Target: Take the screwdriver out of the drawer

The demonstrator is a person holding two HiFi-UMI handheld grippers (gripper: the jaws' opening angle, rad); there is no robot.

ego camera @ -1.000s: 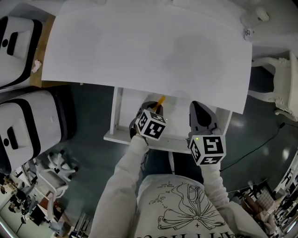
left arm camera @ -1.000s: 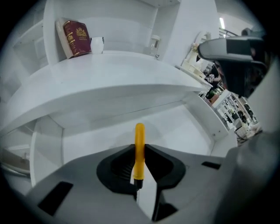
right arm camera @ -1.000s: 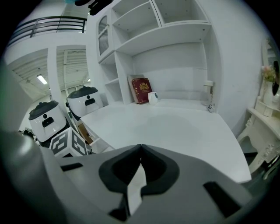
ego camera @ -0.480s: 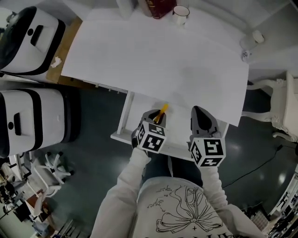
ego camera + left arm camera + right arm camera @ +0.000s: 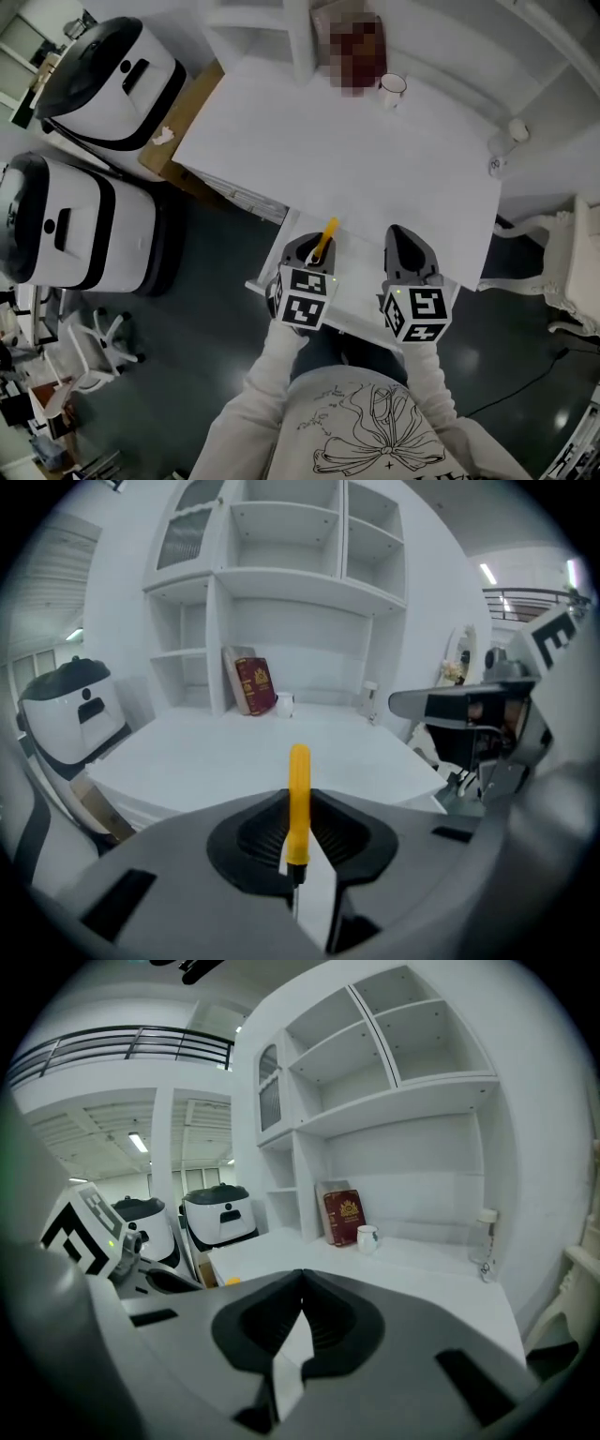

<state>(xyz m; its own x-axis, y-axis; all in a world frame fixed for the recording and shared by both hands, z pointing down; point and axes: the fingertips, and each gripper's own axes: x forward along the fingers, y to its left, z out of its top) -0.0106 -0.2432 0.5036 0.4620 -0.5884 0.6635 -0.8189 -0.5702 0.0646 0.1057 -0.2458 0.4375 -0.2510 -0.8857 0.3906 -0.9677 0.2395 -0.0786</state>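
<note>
Left gripper (image 5: 300, 794) jaws clamped on the yellow screwdriver (image 5: 299, 771) — handle projecting forward past the jaws, over the near edge of the white table (image 5: 375, 159). Right gripper (image 5: 301, 1274) jaws closed together, nothing between.

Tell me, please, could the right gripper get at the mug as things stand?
Probably yes: the right gripper is empty, jaws together, and nothing stands on the table between it and the mug; it would have to open first.
</note>
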